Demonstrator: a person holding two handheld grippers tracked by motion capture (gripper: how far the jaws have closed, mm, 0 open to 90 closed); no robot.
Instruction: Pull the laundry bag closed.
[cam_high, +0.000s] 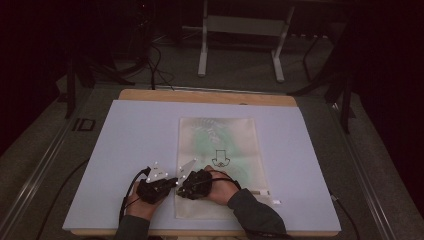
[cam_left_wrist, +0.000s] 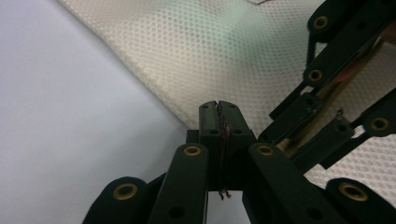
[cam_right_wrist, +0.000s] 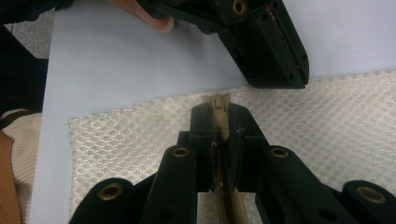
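Observation:
A cream mesh bag (cam_high: 220, 145) with a green tint and a black arrow mark lies flat on a pale blue board (cam_high: 135, 130). Both grippers meet at its near left edge. My right gripper (cam_right_wrist: 219, 109) is shut on the end of the bag's beige zipper tape (cam_right_wrist: 218, 100), which runs back between the jaws. My left gripper (cam_left_wrist: 218, 105) is shut, its tips at the bag's edge (cam_left_wrist: 154, 100) beside the right gripper (cam_left_wrist: 327, 93). Whether mesh is pinched between its pads I cannot tell. From above, the left gripper (cam_high: 172, 184) and right gripper (cam_high: 181, 189) point at each other.
The board rests on a wooden table (cam_high: 207, 96). Behind it, a white metal frame (cam_high: 240, 30) and cables stand on the dark floor. Bare board lies left of the bag. A hand (cam_right_wrist: 154, 18) holds the left gripper close above the bag's edge.

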